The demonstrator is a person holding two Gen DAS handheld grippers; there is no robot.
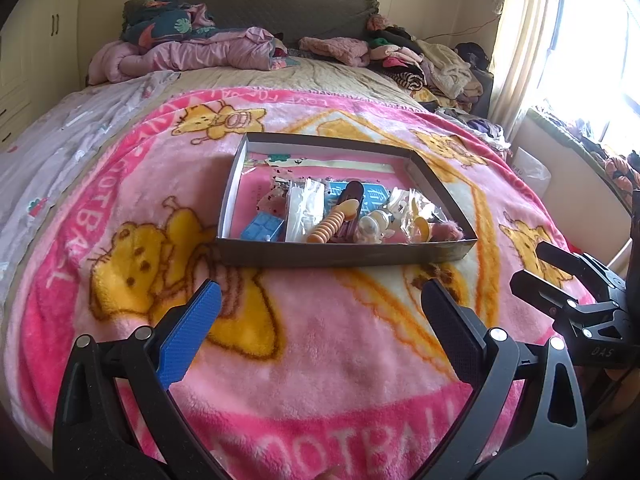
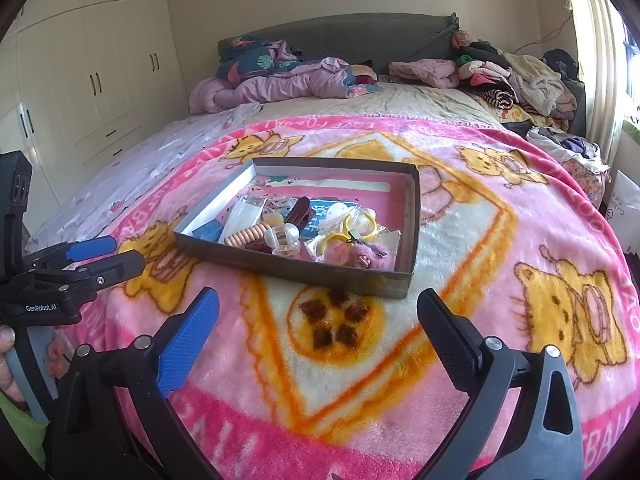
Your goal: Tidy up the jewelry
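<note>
A shallow grey box point(image 1: 344, 254) point(image 2: 300, 272) lies on the bed with jewelry and hair pieces piled at its near end. Inside are a coil of peach beads point(image 1: 326, 230) point(image 2: 244, 236), a brown hair clip point(image 1: 352, 196) point(image 2: 298, 208), a clear claw clip point(image 1: 374, 226) point(image 2: 282, 240), a small blue case point(image 1: 262, 230), a pink fluffy piece point(image 1: 448, 232) point(image 2: 374, 258), yellow rings point(image 2: 352, 228) and plastic packets. My left gripper point(image 1: 320, 284) point(image 2: 126, 254) is open and holds nothing, just short of the box's near wall. My right gripper point(image 2: 318, 294) point(image 1: 528, 262) hovers open and holding nothing, near the front right corner.
A pink cartoon-bear blanket point(image 2: 460, 320) covers the bed. Crumpled bedding point(image 1: 192, 54) and a clothes pile point(image 1: 432, 64) lie by the grey headboard. White wardrobes point(image 2: 96, 80) stand to the left, a bright curtained window point(image 1: 560, 60) to the right. A hand point(image 2: 8, 344) holds the left gripper's handle.
</note>
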